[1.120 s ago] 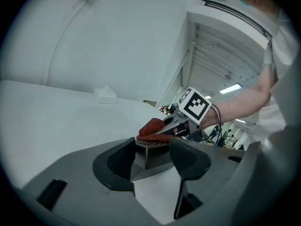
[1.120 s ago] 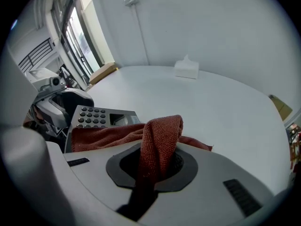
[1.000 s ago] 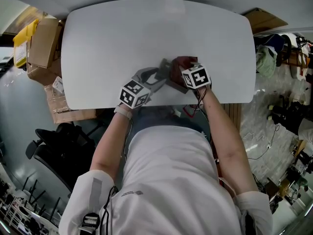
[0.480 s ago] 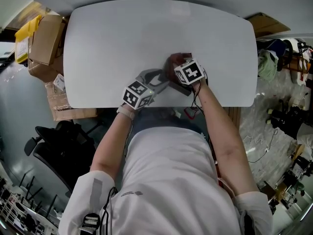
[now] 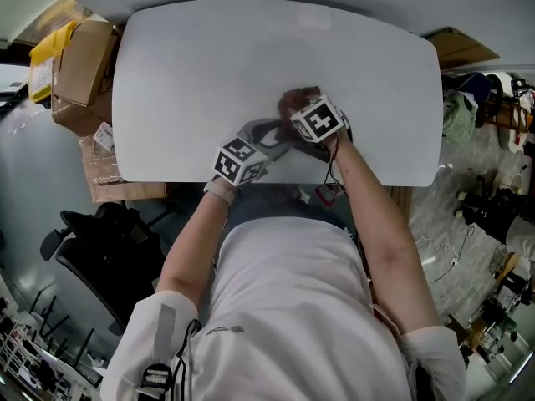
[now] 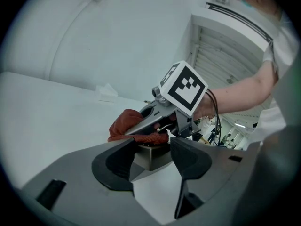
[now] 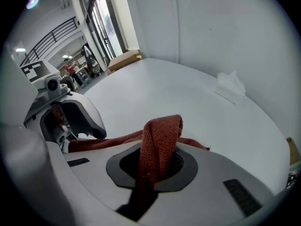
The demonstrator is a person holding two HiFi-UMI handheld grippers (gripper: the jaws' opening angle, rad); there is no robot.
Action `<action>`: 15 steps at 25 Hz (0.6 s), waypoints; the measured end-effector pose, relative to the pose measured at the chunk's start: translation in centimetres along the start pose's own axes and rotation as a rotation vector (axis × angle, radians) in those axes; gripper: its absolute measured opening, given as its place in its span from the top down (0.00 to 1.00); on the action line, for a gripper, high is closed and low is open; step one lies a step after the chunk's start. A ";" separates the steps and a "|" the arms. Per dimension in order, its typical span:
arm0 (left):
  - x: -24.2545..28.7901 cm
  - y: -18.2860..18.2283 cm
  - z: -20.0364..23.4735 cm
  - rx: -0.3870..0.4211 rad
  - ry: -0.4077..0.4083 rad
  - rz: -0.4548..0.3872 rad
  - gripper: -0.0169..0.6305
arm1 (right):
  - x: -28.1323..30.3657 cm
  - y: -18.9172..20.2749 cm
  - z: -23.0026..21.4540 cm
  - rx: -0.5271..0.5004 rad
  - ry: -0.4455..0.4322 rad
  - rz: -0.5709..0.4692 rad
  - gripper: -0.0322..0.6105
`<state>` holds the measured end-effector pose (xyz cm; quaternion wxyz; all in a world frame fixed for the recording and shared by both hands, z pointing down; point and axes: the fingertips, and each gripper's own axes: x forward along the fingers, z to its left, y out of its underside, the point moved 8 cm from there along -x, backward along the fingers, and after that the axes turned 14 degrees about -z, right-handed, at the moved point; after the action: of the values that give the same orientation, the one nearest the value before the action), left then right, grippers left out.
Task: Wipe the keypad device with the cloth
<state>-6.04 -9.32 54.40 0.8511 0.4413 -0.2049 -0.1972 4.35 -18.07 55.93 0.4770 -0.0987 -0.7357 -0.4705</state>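
- counter (image 5: pixel 209 65): white with rounded corners. Both grippers sit close to its near edge, on the person's side. Ahead of both sets of jaws the top runs wide and open to the far edge at the wall.
- white crumpled scrap (image 7: pixel 230 84): lies on the counter well ahead of the right jaws, near that far edge.
- Off the counter, out past the left jaws' side: cardboard boxes (image 5: pixel 79 65) and an office chair (image 5: pixel 96 245), both outside the counter's edge.
- left gripper (image 6: pixel 153 149): points low along the counter. Its jaws are wide and have just been opening.
- keypad device (image 6: pixel 148 161): a small metal-sided block standing on the counter between the left jaw tips. It fills nearly the whole gap, and I can't make out any squeeze on it.
- right gripper (image 7: pixel 153 172): points steeply down, just above and beyond the left jaw tips. Its jaws are clamped on the cloth (image 7: pixel 160 135).
- The cloth is rust-red and woven. One fold stands up out of the closed right jaws and the rest spreads flat beneath them. It lies on top of the keypad device and bunches off the side by the left gripper's left jaw.
- The two grippers are near each other: the right jaws hang right over the device that the left jaws flank, so there is little room between them.
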 end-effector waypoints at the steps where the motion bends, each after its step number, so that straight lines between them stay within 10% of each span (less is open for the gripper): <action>1: 0.0 0.0 -0.1 0.002 -0.003 0.001 0.62 | 0.1 0.2 -0.1 0.003 -0.003 -0.001 0.87; 7: 0.1 -0.4 -0.5 0.051 -0.055 0.005 0.62 | -1.7 0.4 -0.3 0.003 0.050 -0.114 0.87; 15: -1.0 -0.6 -2.4 0.074 -0.167 -0.049 0.62 | -10.1 2.6 -1.6 0.249 0.109 -0.483 0.87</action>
<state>-5.67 -7.49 52.49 0.8090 0.4594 -0.2718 -0.2463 12.21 -14.86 49.60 0.3982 0.1644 -0.7634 -0.4813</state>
